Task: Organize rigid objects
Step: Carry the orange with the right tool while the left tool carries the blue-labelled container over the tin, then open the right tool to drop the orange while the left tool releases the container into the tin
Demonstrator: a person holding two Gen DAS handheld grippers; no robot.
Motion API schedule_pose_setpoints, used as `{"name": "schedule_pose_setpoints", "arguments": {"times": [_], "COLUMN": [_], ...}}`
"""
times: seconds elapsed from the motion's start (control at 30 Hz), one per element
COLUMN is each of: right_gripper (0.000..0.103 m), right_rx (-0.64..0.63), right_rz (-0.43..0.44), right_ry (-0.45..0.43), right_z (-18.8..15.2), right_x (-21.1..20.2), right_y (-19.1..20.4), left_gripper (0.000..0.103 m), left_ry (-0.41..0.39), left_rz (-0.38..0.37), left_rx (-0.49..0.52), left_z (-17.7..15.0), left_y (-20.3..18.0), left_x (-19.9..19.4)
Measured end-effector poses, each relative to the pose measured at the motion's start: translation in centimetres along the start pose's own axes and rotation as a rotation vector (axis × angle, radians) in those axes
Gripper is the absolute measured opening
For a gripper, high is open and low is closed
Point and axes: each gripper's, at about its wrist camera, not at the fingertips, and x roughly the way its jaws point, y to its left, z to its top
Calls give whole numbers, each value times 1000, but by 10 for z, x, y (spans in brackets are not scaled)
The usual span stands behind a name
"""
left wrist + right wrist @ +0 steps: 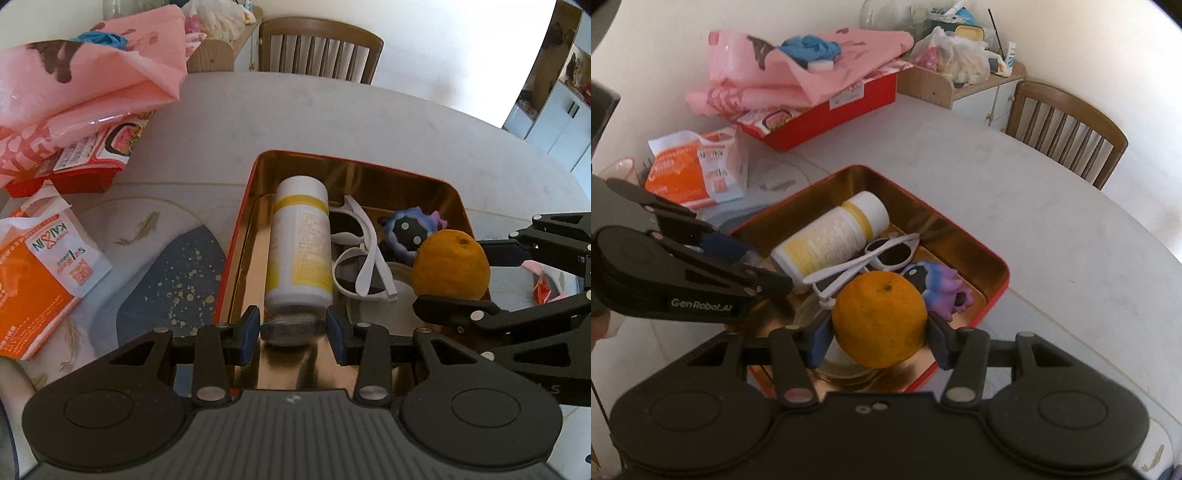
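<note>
White table (1052,221), wooden chair (1067,133) | left tool (291,330) grasping blurred dark object (290,328) | right tool (879,332) grasping orange (881,319)

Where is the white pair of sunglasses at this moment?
The sunglasses lie inside the red tin, in its middle in both views, between the white bottle and the purple toy, just beyond the orange held in the right gripper.

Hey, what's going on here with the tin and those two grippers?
A person is packing things into a red tin. The right hand-held gripper holds an orange over it; the left hand-held gripper grips a small dark blurred object. A white bottle, white sunglasses and a purple toy already lie inside.
</note>
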Motion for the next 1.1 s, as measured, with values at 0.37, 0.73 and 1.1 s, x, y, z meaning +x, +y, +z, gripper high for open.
{"name": "schedule_pose_setpoints", "arguments": {"times": [0.37, 0.73, 1.1], "right_gripper": [52, 56, 58], "right_rx": [-4, 29, 92], "right_rz": [-13, 17, 62], "right_ry": [13, -30, -69], "right_z": [-2, -5, -19], "right_x": [9, -12, -42], "right_y": [-4, -9, -23], "left_gripper": [38, 42, 55], "left_ry": [27, 35, -8], "left_rz": [-5, 5, 19], "left_rx": [11, 17, 2], "left_z": [-2, -3, -7], "left_y": [-2, -8, -17], "left_x": [11, 12, -8]}}
